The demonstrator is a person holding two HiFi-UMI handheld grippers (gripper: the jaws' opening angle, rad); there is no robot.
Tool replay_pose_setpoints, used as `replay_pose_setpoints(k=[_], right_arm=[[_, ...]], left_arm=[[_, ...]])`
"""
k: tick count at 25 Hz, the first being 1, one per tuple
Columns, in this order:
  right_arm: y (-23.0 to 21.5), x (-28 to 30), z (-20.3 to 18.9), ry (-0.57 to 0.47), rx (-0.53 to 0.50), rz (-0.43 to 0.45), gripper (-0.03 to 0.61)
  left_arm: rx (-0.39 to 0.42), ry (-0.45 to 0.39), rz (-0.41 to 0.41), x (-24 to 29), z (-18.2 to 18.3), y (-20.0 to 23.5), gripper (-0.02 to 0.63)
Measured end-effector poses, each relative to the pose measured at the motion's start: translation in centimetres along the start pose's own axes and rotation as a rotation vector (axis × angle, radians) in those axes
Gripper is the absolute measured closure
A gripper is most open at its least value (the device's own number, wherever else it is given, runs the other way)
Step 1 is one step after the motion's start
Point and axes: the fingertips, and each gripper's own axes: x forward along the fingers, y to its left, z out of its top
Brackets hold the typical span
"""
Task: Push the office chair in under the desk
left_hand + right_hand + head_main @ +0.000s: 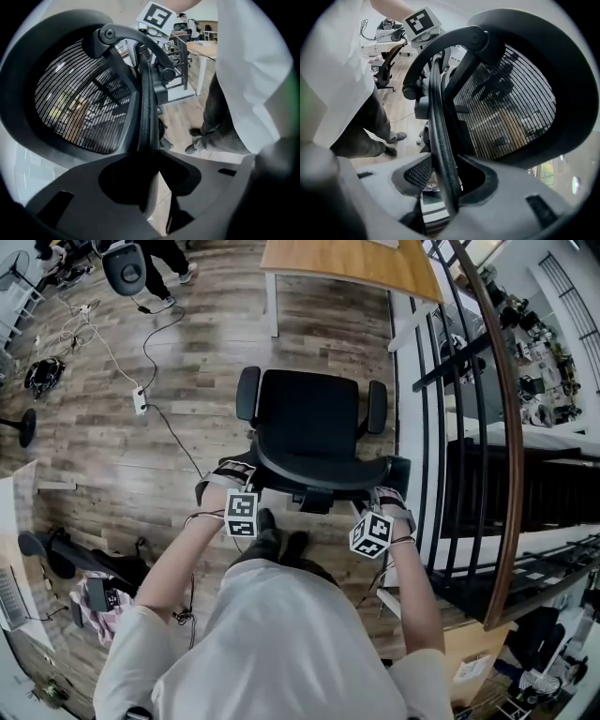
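Head view: the office chair [309, 418] stands on the floor [187, 446], seat facing the desk [347, 261] at 12 o'clock, well apart from it. The left gripper [228, 479] is at the backrest's 8 o'clock corner and the right gripper [380, 501] at its 4 o'clock corner.

Left gripper view: the 2 jaws stand partly apart astride the backrest rim [145, 117], with a gap at 3 o'clock.

Right gripper view: the jaws stand wider astride the same rim, with a gap at 9 o'clock.

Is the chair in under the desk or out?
Out: the chair stands on bare floor, apart from the desk beyond it.
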Motion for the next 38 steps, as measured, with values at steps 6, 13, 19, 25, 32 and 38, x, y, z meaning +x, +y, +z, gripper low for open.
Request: replay_pose_setpoints(k=[6, 13, 19, 25, 32, 38], right_arm=[[0.0, 0.3, 0.0, 0.031, 0.026, 0.024, 0.410], [0.1, 0.5, -0.1, 0.044, 0.050, 0.016, 0.408], [-1.3, 1.0, -0.4, 0.062, 0.072, 0.015, 0.405], [-3.2, 1.8, -0.3, 0.100, 0.104, 0.013, 0.405], [-5.3, 3.4, 0.1, 0.143, 0.138, -0.006, 0.400], [-8.0, 4.4, -0.1, 0.157, 0.154, -0.048, 0.391]], left_arm=[[0.018, 0.009, -0.030, 0.6, 0.1, -0.1, 0.497], [0.055, 0.012, -0.026, 1.6, 0.3, -0.2, 0.511], [0.061, 0.011, -0.024, 2.1, 0.5, 1.2, 0.511], [0.060, -0.004, 0.002, 2.8, 0.1, 3.4, 0.515], [0.085, -0.013, -0.024, 4.0, -0.9, 5.7, 0.514], [0.076, -0.027, -0.018, 4.8, -0.9, 8.3, 0.515]])
